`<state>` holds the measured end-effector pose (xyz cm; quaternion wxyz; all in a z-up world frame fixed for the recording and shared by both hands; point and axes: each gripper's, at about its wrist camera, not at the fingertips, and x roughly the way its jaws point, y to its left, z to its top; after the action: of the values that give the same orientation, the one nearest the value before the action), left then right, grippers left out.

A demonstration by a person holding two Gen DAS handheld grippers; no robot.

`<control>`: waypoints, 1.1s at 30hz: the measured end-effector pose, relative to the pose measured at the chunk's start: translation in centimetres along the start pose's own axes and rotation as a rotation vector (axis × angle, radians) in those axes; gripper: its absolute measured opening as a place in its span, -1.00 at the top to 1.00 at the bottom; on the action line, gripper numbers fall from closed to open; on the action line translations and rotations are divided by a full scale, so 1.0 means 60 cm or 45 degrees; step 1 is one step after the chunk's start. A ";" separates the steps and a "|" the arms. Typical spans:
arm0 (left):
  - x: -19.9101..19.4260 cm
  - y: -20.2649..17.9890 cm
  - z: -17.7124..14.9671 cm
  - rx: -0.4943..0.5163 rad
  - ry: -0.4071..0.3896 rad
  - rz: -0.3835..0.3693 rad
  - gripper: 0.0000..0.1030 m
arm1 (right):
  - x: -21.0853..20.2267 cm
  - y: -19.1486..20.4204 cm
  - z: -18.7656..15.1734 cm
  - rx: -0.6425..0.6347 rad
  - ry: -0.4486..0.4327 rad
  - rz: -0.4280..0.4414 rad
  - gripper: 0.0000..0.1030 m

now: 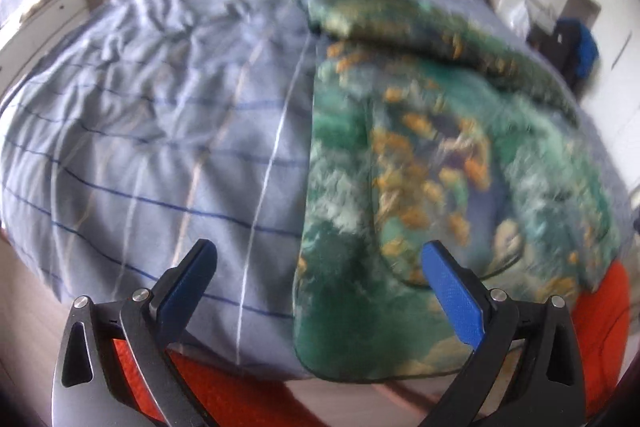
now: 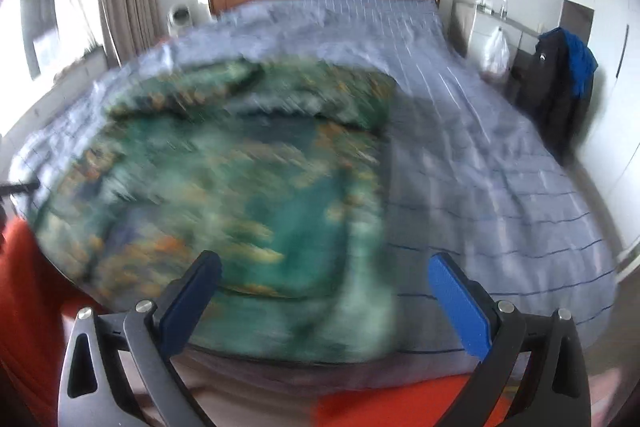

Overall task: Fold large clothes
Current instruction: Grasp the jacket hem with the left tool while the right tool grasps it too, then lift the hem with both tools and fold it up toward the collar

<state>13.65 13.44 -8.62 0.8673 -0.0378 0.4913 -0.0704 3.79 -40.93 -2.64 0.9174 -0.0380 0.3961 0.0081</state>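
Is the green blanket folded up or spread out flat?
Partly folded. The blanket lies on the bed with its far end doubled back over itself. Both grippers, left and right, are open, holding nothing.

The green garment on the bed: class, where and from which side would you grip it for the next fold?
Take the garment at its near hem corners, which hang past the bed edge and give free cloth to pinch. Come from the foot of the bed with the left gripper and the right gripper, both open. Blur hides finer detail.
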 end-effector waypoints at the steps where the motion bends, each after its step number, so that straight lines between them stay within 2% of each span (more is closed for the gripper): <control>1: 0.011 -0.003 -0.003 0.019 0.032 0.006 -0.98 | 0.015 -0.022 -0.002 -0.004 0.050 -0.025 -0.98; 4: 0.034 -0.020 -0.019 0.074 0.111 -0.035 -0.97 | 0.058 -0.071 -0.008 0.069 0.185 0.015 -0.98; 5: 0.035 -0.025 -0.023 0.078 0.122 -0.059 -0.95 | 0.071 -0.081 -0.009 0.115 0.216 0.076 -0.98; 7: 0.035 -0.039 -0.032 0.101 0.162 -0.094 -0.55 | 0.102 -0.089 -0.013 0.183 0.304 0.214 -0.91; 8: 0.037 -0.048 -0.036 0.128 0.196 -0.093 -0.18 | 0.113 -0.087 -0.016 0.192 0.332 0.243 -0.58; 9: 0.033 -0.056 -0.039 0.165 0.207 -0.058 0.27 | 0.124 -0.079 -0.018 0.181 0.375 0.277 -0.02; 11: 0.019 -0.067 -0.040 0.233 0.198 0.006 0.68 | 0.135 -0.053 -0.022 0.097 0.451 0.233 0.32; 12: 0.008 -0.068 -0.036 0.234 0.193 -0.001 0.76 | 0.132 -0.045 -0.018 0.050 0.461 0.206 0.58; 15: -0.030 -0.070 -0.013 0.229 0.158 -0.045 0.82 | 0.113 -0.047 0.001 0.063 0.468 0.261 0.73; 18: -0.081 -0.055 0.039 0.153 0.095 -0.190 0.83 | 0.081 -0.062 0.035 0.112 0.438 0.339 0.78; 22: -0.115 -0.048 0.140 0.118 -0.019 -0.287 0.83 | 0.042 -0.092 0.117 0.213 0.293 0.445 0.79; 26: -0.105 -0.052 0.287 0.084 -0.162 -0.267 0.83 | 0.056 -0.134 0.233 0.302 0.116 0.447 0.80; 29: -0.052 -0.060 0.391 0.055 -0.257 -0.191 0.81 | 0.118 -0.169 0.327 0.382 0.014 0.417 0.80; 32: 0.050 -0.066 0.469 0.002 -0.273 -0.089 0.52 | 0.208 -0.183 0.400 0.448 -0.064 0.363 0.79; 33: 0.096 -0.065 0.488 -0.025 -0.232 -0.052 0.21 | 0.251 -0.186 0.418 0.479 -0.089 0.351 0.75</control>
<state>41.34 8.53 2.05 0.9064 -0.0627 0.4102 -0.0793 32.88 -50.36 4.25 0.9117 0.1885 0.3600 0.0607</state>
